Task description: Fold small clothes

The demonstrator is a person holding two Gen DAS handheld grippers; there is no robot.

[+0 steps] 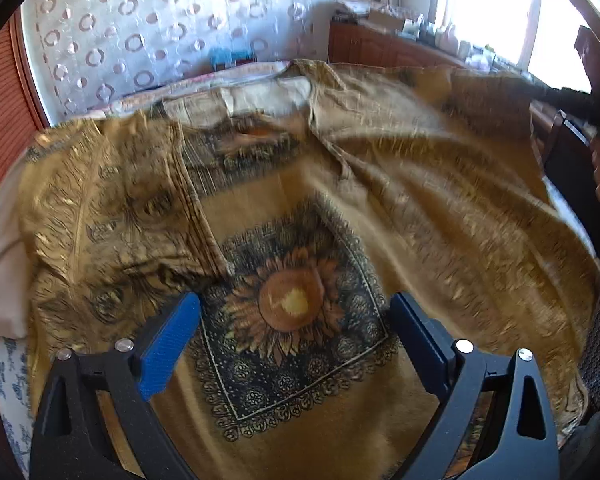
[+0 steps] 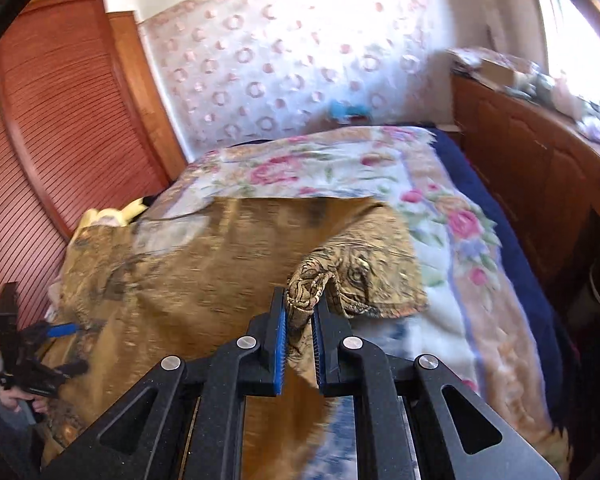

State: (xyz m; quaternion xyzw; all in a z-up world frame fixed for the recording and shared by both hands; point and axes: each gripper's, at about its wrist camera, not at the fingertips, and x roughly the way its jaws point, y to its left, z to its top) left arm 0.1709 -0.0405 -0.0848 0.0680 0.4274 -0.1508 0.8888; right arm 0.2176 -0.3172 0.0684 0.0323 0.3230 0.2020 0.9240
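A mustard-yellow T-shirt [image 1: 380,184] with a sunflower print [image 1: 292,304] lies spread on the bed, its left sleeve folded in over the body. My left gripper [image 1: 295,302] hovers open just above the print, with nothing between its blue pads. In the right wrist view my right gripper [image 2: 300,298] is shut on a bunched edge of the shirt's sleeve [image 2: 312,278], lifted off the blanket. The rest of the shirt [image 2: 180,272] trails to the left. A blue pad [image 2: 62,330] of the left gripper shows at far left, held by a hand [image 2: 18,400]. The right gripper is a dark blur [image 1: 560,94] at upper right.
A floral blanket [image 2: 440,208] covers the bed, with a navy cover [image 2: 512,240] along its right side. A wooden louvred wardrobe [image 2: 60,128] stands left, and a wooden cabinet [image 2: 540,184] with clutter stands right. A pale pillow [image 1: 4,272] and yellow cloth [image 2: 112,214] lie at the left.
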